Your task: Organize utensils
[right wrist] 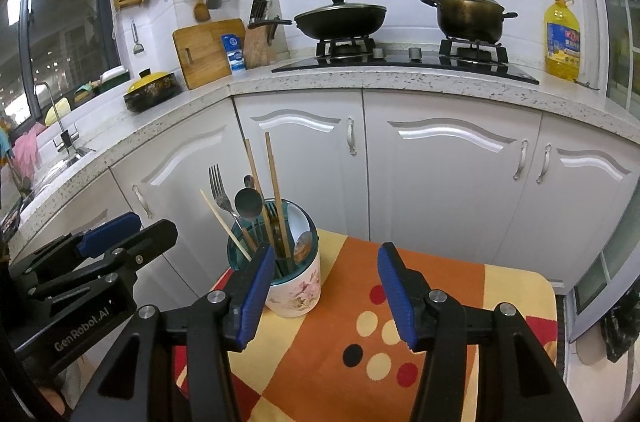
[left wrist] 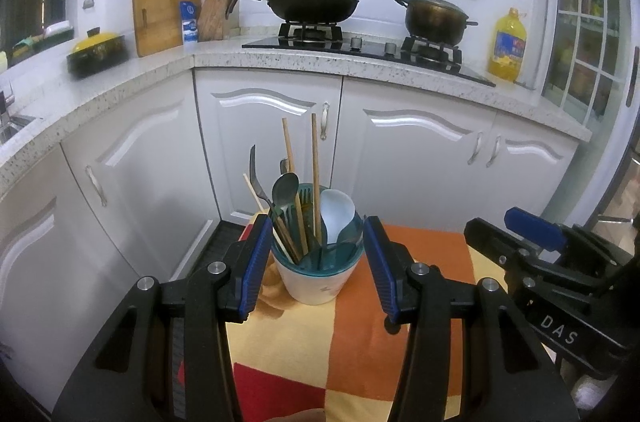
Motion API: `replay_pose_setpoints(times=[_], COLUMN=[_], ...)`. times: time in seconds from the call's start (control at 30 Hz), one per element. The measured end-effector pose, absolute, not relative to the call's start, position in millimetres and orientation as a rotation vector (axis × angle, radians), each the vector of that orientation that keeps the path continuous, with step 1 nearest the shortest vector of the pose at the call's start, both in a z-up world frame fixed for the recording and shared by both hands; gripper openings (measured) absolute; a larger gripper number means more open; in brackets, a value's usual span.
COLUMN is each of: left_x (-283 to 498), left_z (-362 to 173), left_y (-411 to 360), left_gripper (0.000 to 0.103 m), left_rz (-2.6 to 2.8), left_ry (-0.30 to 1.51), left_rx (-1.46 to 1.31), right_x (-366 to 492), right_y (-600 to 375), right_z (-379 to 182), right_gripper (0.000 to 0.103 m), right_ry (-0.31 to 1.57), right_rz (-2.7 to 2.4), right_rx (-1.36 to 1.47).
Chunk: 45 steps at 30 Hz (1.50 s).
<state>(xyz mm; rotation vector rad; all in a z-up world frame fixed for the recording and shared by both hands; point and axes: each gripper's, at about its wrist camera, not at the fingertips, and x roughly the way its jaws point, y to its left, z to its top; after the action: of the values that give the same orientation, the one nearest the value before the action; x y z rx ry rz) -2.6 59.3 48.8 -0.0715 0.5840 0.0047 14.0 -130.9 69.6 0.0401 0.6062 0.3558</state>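
Note:
A white flowered cup (left wrist: 316,282) (right wrist: 296,290) with a teal insert stands on a small table covered by an orange and yellow cloth (left wrist: 424,258) (right wrist: 440,286). In it stand a fork (left wrist: 254,174) (right wrist: 216,182), a metal spoon (left wrist: 285,188) (right wrist: 248,202), wooden chopsticks (left wrist: 315,162) (right wrist: 272,174) and a white soup spoon (left wrist: 336,210) (right wrist: 296,222). My left gripper (left wrist: 316,220) (right wrist: 156,222) is open, its fingers framing the cup from a little way back without touching it. My right gripper (right wrist: 325,247) (left wrist: 488,220) is open and empty, to the right of the cup.
White cabinets (right wrist: 440,162) stand right behind the table. On the speckled counter (left wrist: 280,58) are a stove with a lidded wok (left wrist: 312,4) and a pot (left wrist: 436,16), an oil bottle (left wrist: 507,46), a cutting board (left wrist: 164,18) and a knife block (left wrist: 214,16).

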Motion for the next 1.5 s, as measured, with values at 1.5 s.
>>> replay_pose_setpoints(times=[1.5], left_x=[-2], left_z=[45], left_y=[58], left_gripper=[0.047], left_rz=[0.007], left_ry=[0.601], left_rx=[-0.079], right_x=[14], right_y=[-136], right_z=[62], right_gripper=[0.055], right_ry=[0.623], right_rz=[0.347], right_rx=[0.024])
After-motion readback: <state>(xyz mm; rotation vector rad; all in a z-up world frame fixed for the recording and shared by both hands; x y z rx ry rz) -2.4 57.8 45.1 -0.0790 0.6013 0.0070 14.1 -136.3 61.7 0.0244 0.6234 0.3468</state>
